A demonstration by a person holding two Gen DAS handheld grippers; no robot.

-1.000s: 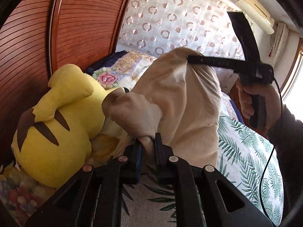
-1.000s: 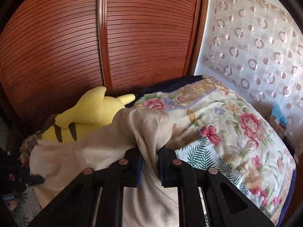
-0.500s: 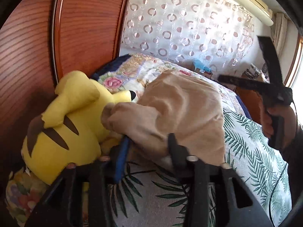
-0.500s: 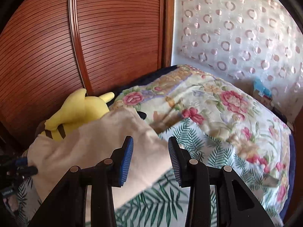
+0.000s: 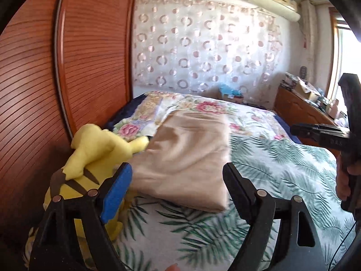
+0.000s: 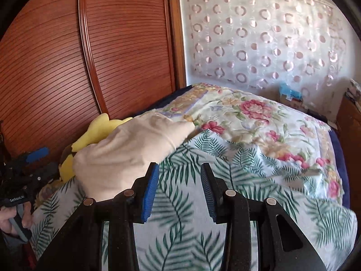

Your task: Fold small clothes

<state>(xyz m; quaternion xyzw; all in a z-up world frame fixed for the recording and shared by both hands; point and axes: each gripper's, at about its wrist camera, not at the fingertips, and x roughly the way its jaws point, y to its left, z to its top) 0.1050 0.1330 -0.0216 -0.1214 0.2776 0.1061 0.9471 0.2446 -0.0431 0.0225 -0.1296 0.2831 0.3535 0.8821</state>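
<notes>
A beige garment point(image 5: 187, 158) lies folded flat on the leaf-print bed cover point(image 5: 282, 171), its left edge against a yellow plush toy point(image 5: 90, 158). My left gripper point(image 5: 177, 189) is open and empty, just in front of the garment's near edge. My right gripper point(image 6: 179, 188) is open and empty, above the bed cover point(image 6: 225, 158) to the right of the garment point(image 6: 128, 151). The right gripper also shows at the right edge of the left wrist view point(image 5: 320, 133). The left gripper shows at the left edge of the right wrist view point(image 6: 24, 171).
A brown slatted wardrobe door point(image 5: 45, 79) stands behind the plush toy. A floral quilt point(image 6: 259, 117) covers the far part of the bed. A curtain with rings point(image 5: 203, 52) hangs behind. A wooden cabinet point(image 5: 300, 110) with clutter stands at the right.
Both grippers have let go of the beige garment and opened. The garment dropped from held up to lying folded on the bed. Both grippers have pulled back from it.
</notes>
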